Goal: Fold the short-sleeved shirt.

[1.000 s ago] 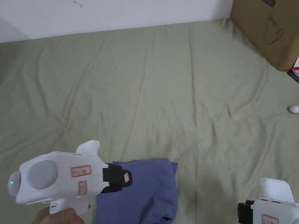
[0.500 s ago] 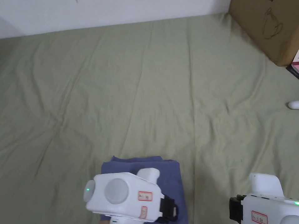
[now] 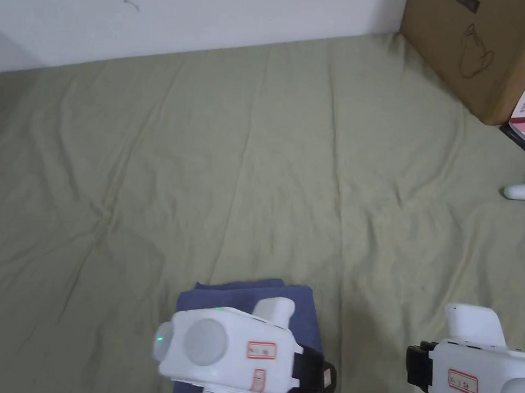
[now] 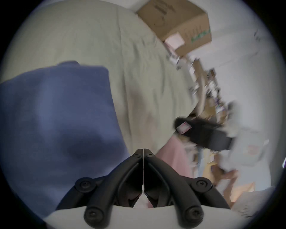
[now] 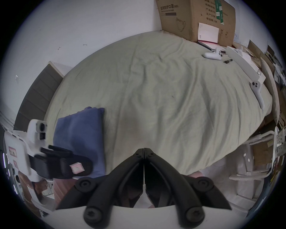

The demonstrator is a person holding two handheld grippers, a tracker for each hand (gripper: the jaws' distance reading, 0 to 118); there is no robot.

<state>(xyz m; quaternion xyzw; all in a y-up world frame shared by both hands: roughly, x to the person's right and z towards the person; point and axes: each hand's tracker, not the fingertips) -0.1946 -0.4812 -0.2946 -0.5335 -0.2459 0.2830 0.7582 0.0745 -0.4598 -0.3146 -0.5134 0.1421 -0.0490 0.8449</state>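
The shirt point(image 3: 250, 301) lies at the near edge of the bed point(image 3: 290, 168), already reduced to a compact blue rectangle. Its long axis runs from the person toward the wall. In the right gripper view the same rectangle point(image 5: 80, 134) sits left of centre, flat on the green sheet.

Left claw point(image 3: 323, 378): positioned over the near right part of the shirt, tip pointing right. It is the nearer of the two to the garment. In the left gripper view the shirt point(image 4: 58, 120) lies to the left of the jaws, which are closed tip to tip with nothing between them. Contact with the cloth cannot be confirmed; that view is blurred.

Right claw point(image 3: 414, 370): located to the right of the shirt, apart from it, over bare sheet at the bed's near edge. In the right gripper view the jaws meet along their full length and hold nothing.

Assessment: the fold appears complete or nearly so. Any further press or adjustment falls to the left claw.
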